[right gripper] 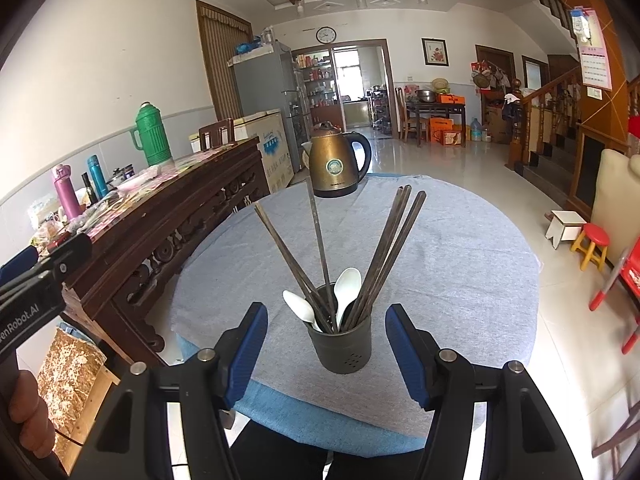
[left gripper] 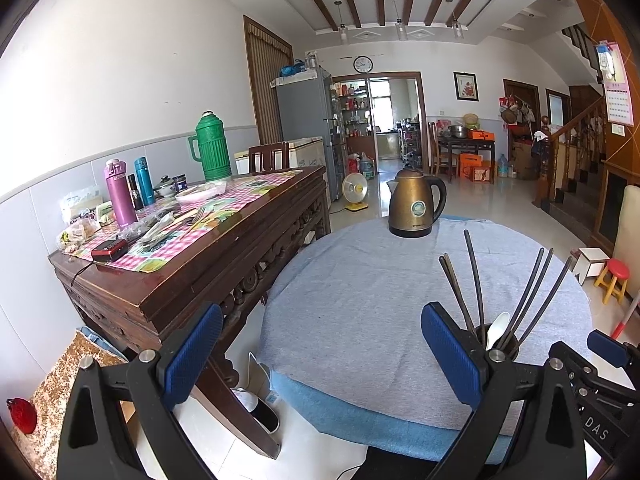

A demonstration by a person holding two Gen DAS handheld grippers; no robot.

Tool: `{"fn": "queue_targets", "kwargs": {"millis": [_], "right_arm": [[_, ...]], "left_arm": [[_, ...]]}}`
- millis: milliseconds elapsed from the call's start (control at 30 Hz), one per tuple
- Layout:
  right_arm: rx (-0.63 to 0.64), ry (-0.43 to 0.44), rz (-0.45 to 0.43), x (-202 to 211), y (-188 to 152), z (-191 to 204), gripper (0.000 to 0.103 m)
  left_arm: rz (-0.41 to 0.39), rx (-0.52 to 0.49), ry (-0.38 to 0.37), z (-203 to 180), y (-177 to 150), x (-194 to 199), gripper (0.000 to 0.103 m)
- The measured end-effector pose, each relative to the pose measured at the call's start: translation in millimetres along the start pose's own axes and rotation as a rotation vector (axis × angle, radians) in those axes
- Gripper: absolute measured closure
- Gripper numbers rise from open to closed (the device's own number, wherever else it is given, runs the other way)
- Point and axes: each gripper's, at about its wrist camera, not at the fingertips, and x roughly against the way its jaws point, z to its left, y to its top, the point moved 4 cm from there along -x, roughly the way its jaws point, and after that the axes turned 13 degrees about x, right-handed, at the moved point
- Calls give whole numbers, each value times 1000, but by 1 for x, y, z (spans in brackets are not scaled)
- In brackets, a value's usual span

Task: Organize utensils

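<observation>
- Right gripper [right gripper: 326, 344] is spread wide and empty; the dark cup [right gripper: 340, 344] stands upright straight ahead, between its fingers, untouched.
- Chopsticks [right gripper: 384, 248] and white spoons [right gripper: 347, 288] fan upward from it.
- Left gripper [left gripper: 322, 352], also spread and empty, has the cup off to its right.
- Kettle [right gripper: 335, 164] stands well beyond, clear of the way.

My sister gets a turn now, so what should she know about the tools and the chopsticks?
Left tool: open, empty, held over the near edge of the round table.
Right tool: open, empty, with the utensil cup just ahead between its fingers, not gripped.
Chopsticks and two white spoons stand in the cup, fanned out.
More cutlery, including a fork, lies on the checkered cloth of the wooden side table.
Done: the cup is loaded. Left: probably bring that cutlery over.
</observation>
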Motion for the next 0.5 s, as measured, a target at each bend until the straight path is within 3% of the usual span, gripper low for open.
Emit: {"fn": "queue_targets", "kwargs": {"millis": [500], "right_arm": [[6,-24,4,0,-2,-5,38]], "left_arm": [[10,-18,-19,-14,-3,-5,3]]}}
